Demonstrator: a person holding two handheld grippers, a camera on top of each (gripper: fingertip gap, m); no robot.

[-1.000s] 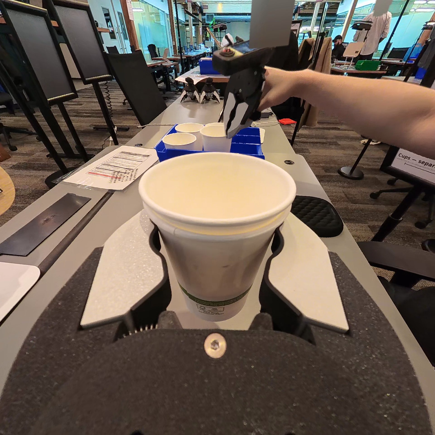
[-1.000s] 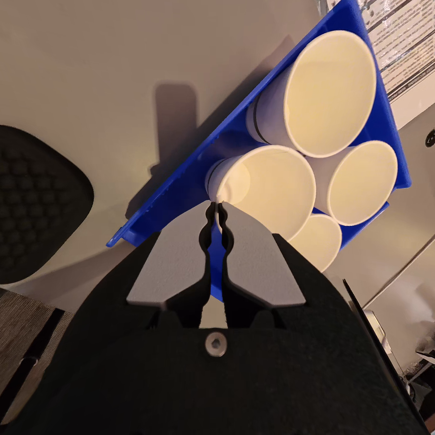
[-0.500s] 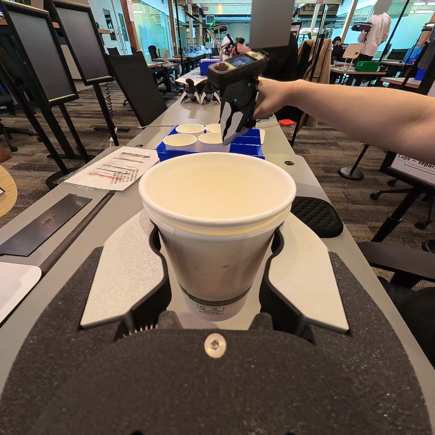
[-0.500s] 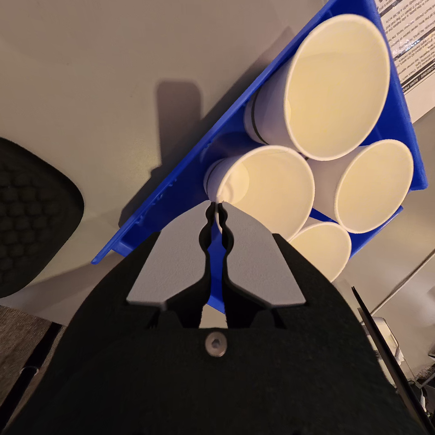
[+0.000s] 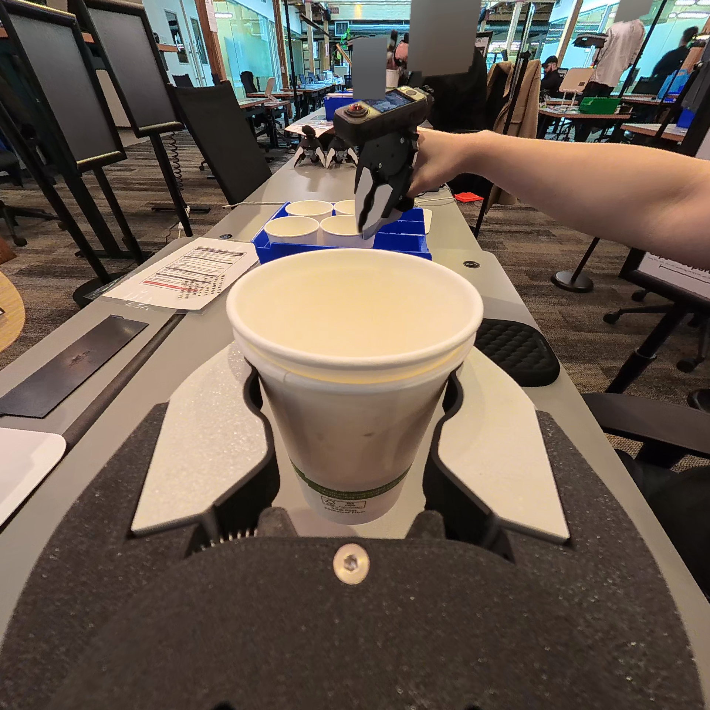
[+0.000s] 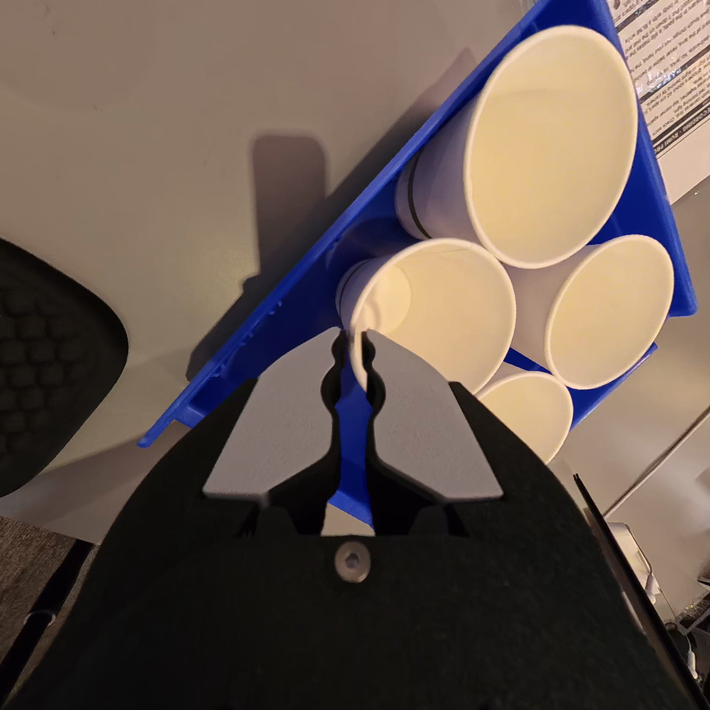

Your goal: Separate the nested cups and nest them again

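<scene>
My left gripper (image 5: 351, 384) is shut on a stack of two nested white paper cups (image 5: 353, 422), held upright above the grey table (image 5: 499, 276); two rims show, one just above the other. My right gripper (image 6: 352, 332) reaches down into the blue bin (image 6: 269, 326), its jaws narrowly parted around the rim of a white cup (image 6: 442, 307) that stands in the bin. Three more white cups (image 6: 549, 142) stand beside it. In the left wrist view the right gripper (image 5: 367, 230) is over the bin (image 5: 399, 238) at the far end.
A printed sheet (image 5: 188, 272) lies left of the bin. A black textured pad (image 5: 515, 353) lies on the table's right side and a black strip (image 5: 73, 361) on its left. Two spare grippers (image 5: 326, 153) sit farther back. Easels and chairs flank the table.
The right gripper lowered its cup into the bin among the others. Its jaws have now parted slightly from the rim. The left gripper and its nested cups have not moved.
</scene>
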